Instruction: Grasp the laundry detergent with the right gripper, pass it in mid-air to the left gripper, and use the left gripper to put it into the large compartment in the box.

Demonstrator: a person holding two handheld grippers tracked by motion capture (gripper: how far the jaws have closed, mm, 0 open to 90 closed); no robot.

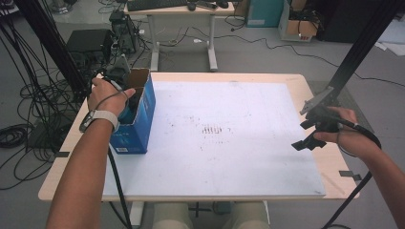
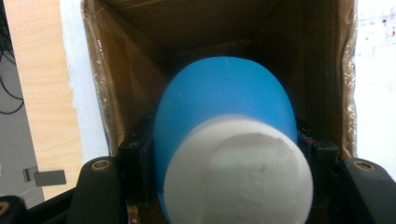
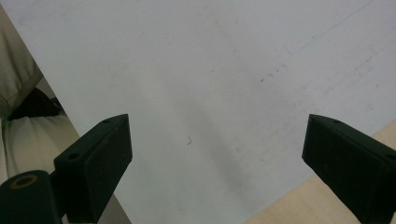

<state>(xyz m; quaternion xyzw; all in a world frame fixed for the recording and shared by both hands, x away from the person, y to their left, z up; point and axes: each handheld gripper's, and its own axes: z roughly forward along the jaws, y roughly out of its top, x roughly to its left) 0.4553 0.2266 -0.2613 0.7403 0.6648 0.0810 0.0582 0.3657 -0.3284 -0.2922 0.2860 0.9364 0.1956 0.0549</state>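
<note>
A blue rounded object [image 2: 224, 93] with a thick white round end [image 2: 238, 172] sits between the jaws of my left gripper [image 2: 224, 144], which is shut on it; the black pads [image 2: 135, 158] press on both of its sides. It is inside an open cardboard box [image 2: 135, 60], brown inside and blue outside [image 1: 141, 126], at the table's left edge. In the high view the left hand holds that gripper [image 1: 122, 90] down into the box top. My right gripper [image 1: 305, 138] hovers over the right edge of the white board, jaws wide open [image 3: 217, 149] with nothing between them.
A large white board [image 1: 219, 133] covers most of the light wooden table [image 1: 62, 157]. Black frame posts stand at the far left and far right. On the floor behind lie cables, equipment and a second desk [image 1: 181, 12].
</note>
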